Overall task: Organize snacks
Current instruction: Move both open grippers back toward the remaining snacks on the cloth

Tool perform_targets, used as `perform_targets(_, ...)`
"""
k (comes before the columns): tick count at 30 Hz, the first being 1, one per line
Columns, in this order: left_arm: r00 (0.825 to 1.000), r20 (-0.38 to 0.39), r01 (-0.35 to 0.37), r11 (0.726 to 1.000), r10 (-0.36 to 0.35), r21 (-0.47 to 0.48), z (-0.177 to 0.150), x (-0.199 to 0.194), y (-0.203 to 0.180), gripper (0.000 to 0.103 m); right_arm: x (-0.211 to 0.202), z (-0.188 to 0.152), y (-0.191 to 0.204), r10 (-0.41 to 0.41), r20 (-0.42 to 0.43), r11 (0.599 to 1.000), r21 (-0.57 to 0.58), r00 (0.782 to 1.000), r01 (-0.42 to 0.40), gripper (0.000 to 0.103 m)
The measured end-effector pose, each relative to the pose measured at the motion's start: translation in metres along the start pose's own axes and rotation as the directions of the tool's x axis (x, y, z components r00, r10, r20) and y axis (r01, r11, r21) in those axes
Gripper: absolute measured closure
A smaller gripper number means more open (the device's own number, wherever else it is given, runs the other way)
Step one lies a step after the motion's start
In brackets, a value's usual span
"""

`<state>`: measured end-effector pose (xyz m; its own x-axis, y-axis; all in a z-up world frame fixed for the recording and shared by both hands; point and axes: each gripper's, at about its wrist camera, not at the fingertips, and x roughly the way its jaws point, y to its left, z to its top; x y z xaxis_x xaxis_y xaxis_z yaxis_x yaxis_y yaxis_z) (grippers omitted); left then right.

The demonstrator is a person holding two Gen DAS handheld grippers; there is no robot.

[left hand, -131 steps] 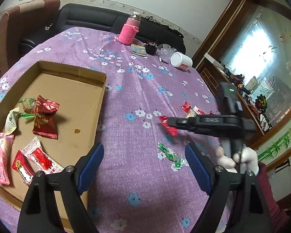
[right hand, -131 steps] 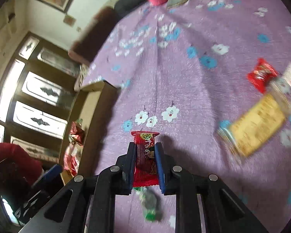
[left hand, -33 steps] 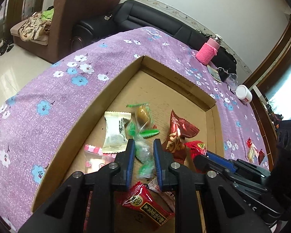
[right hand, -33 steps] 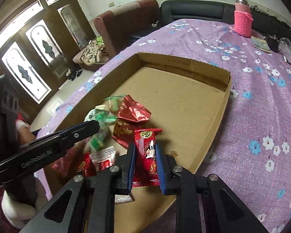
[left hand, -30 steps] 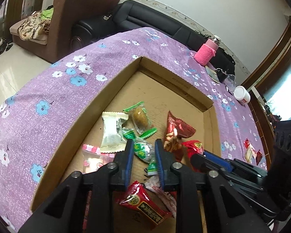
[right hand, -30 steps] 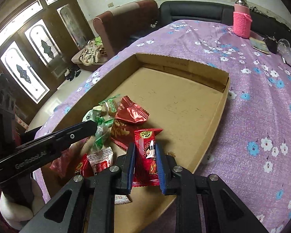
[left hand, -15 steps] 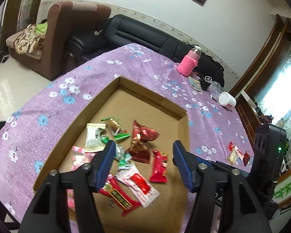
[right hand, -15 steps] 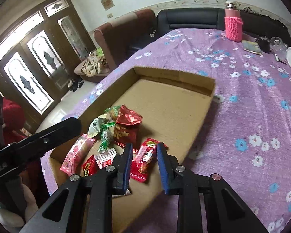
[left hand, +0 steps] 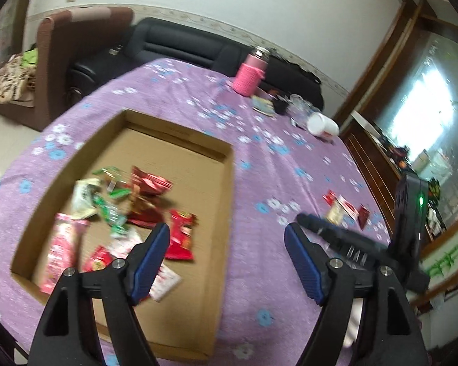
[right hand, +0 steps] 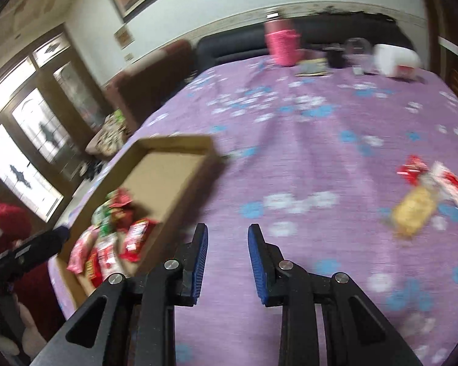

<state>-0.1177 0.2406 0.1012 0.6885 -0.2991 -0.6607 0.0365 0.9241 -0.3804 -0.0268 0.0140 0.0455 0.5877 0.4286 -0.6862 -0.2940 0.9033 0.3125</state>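
Observation:
A shallow cardboard box (left hand: 223, 195) lies on the purple flowered tablecloth, with several snack packets in its near left part, among them a red packet (left hand: 181, 238) and a green candy (left hand: 111, 213). The box also shows in the right wrist view (right hand: 180, 195). My left gripper (left hand: 227, 253) is open and empty above the box's right wall. My right gripper (right hand: 227, 253) is open and empty over bare cloth, right of the box. A few loose snacks (right hand: 418, 195) lie on the cloth at the right; they also show in the left wrist view (left hand: 342, 210).
A pink bottle (left hand: 250, 73), a white cup (left hand: 322, 125) on its side and small items stand at the table's far edge. A black sofa (left hand: 174, 48) and a brown armchair (left hand: 76, 39) are behind. The right gripper (left hand: 351, 241) shows in the left wrist view.
Both grippers have opened, leaving the green candy and the red packet in the box. Both have since pulled back and swung right, away from the box.

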Motion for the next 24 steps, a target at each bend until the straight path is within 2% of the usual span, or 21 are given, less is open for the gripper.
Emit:
perform_targets(4,0.999,-0.014,0.034,0.999,-0.033,0.038,-0.006,0.003,-0.016,0.026,-0.035,0.010,-0.070,-0.092,0.064,0.987,0.136,0.994,0.083,0.074)
perform_targets(8,0.997,-0.038,0.063,0.996,-0.061,0.067,-0.013,0.012,-0.029,0.026,-0.071,0.017,-0.148,-0.210,0.101,0.937,0.305,0.972,0.171,0.073)
perform_targets(10,0.996,-0.055,0.072,0.995,-0.068,0.070,-0.015,0.018,-0.033,0.026,-0.077,0.018,-0.170,-0.241,0.095,0.919,0.342,0.966,0.196,0.073)
perform_targets(13,0.994,-0.084,0.080,0.994,-0.074,0.076,-0.019,0.026,-0.039,0.026,-0.070,0.024,-0.185,-0.235,0.068,0.915,0.352,0.969,0.197,0.073)
perform_targets(16,0.993,-0.095,0.080,0.993,-0.071,0.085,-0.022,0.029,-0.044,0.026,-0.052,0.030,-0.181,-0.201,0.037,0.925,0.335,0.979,0.177,0.073)
perform_targets(22,0.994,-0.097,0.068,0.994,-0.059,0.088,-0.023,0.026,-0.044,0.026,-0.019,0.027,-0.184,-0.215,-0.013,0.899,0.388,0.976,0.203,0.073)
perform_targets(24,0.994,-0.096,0.064,0.994,-0.056,0.085,-0.023,0.026,-0.043,0.026,-0.012,0.021,-0.183,-0.220,-0.031,0.892,0.399,0.975,0.214,0.069)
